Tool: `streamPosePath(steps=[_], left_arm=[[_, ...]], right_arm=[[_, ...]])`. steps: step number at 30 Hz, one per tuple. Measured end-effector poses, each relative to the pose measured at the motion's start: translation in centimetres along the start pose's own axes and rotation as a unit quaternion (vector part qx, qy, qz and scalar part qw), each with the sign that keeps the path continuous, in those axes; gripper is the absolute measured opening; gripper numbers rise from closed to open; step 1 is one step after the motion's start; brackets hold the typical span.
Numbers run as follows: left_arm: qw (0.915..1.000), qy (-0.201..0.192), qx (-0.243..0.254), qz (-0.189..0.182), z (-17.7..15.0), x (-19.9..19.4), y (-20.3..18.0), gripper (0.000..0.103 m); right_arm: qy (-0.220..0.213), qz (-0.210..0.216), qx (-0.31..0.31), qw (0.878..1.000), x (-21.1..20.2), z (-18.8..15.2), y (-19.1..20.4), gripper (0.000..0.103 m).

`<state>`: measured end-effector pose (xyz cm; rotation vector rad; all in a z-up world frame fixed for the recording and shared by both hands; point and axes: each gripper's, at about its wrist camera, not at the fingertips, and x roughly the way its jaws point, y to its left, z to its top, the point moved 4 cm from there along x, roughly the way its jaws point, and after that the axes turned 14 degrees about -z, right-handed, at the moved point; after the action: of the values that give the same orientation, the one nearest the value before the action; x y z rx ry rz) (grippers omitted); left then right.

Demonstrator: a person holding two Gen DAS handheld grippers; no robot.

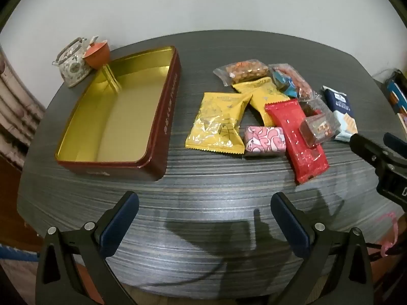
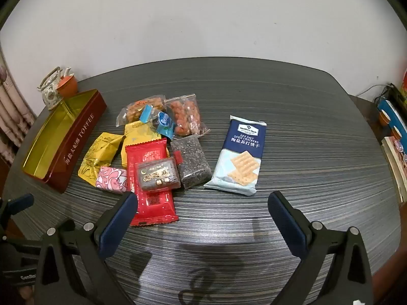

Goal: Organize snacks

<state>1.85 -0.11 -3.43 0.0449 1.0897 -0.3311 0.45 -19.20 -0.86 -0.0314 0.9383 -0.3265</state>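
Observation:
An empty red tin [image 1: 168, 117] with a gold inside lies at the left of the striped table; its "TOFFEE" side shows in the right wrist view [image 2: 78, 147]. Right of it is a heap of snacks: yellow packets [image 1: 216, 124], a pink sweet [image 1: 264, 141], a red packet [image 1: 297, 137], a brown sesame bar [image 2: 157, 175], nut bags [image 2: 185, 117] and a blue cracker pack [image 2: 241, 155]. My left gripper [image 1: 204, 216] hangs open over the near table edge, short of the heap. My right gripper [image 2: 203, 216] is open, just short of the red packet and crackers. Neither holds anything.
A patterned teapot [image 1: 72, 66] and an orange cup [image 1: 96, 54] stand at the far left corner behind the tin. Books and boxes [image 2: 393, 132] sit beyond the table's right edge. A white wall backs the table. The other gripper's black frame [image 1: 381, 157] shows at the right.

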Motion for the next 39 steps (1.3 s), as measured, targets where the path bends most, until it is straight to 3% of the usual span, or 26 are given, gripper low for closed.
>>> streamPosePath(steps=[9, 19, 39], left_arm=[[0.9997, -0.001, -0.017, -0.020, 0.2, 0.5, 0.5, 0.103], [0.9999, 0.011, -0.005, 0.001, -0.1, 1.3, 0.4, 0.103], [0.9999, 0.009, -0.004, 0.003, -0.3, 1.0, 0.5, 0.103]], right_arm=[[0.000, -0.003, -0.001, 1.000, 0.1, 0.0, -0.1, 0.101], [0.001, -0.002, 0.000, 1.000, 0.4, 0.0, -0.2, 0.101], [0.002, -0.001, 0.002, 1.000, 0.4, -0.1, -0.3, 0.101]])
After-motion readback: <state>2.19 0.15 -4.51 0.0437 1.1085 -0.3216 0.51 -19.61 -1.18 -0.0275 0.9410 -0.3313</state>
